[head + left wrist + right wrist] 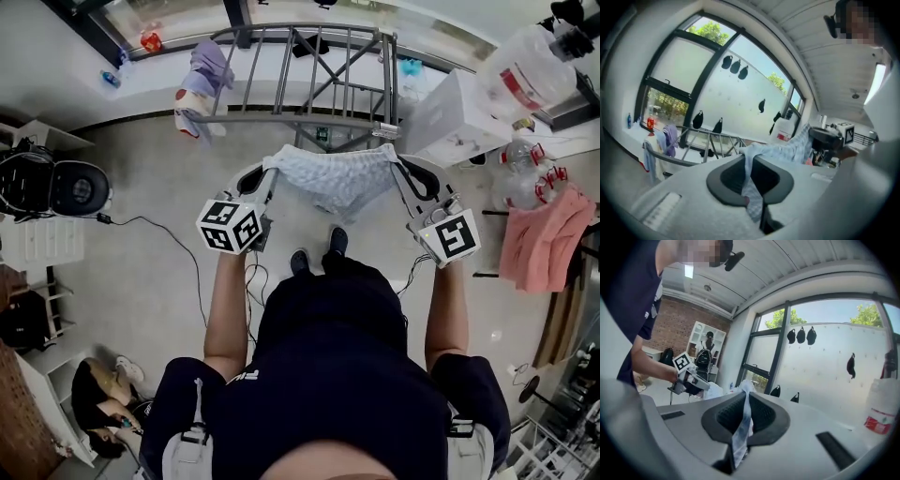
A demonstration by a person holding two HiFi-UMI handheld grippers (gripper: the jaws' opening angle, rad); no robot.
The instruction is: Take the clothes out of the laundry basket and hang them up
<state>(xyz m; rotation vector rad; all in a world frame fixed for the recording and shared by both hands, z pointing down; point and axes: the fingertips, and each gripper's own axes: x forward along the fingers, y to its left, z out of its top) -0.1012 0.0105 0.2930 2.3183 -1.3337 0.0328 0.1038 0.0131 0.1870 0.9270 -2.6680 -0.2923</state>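
Your left claw [270, 174] was clenched on one edge of the pale blue garment [333, 180], with the cloth pinched between its pads. Your right claw [403, 171] was clenched on the opposite edge. The garment hung spread between the two, sagging in the middle, in front of you above the floor. Just beyond it stood the rack [300, 75], a purple cloth [208, 67] draped over its left end. A pink cloth [548, 239] hung off to your right.

a strip of pale blue cloth [740, 437] is pinched between the closed jaws of the right gripper [744, 414], while the left gripper [696, 383] is gripped at the left, beyond a bare forearm [649, 366], before a brick wall [677, 324].
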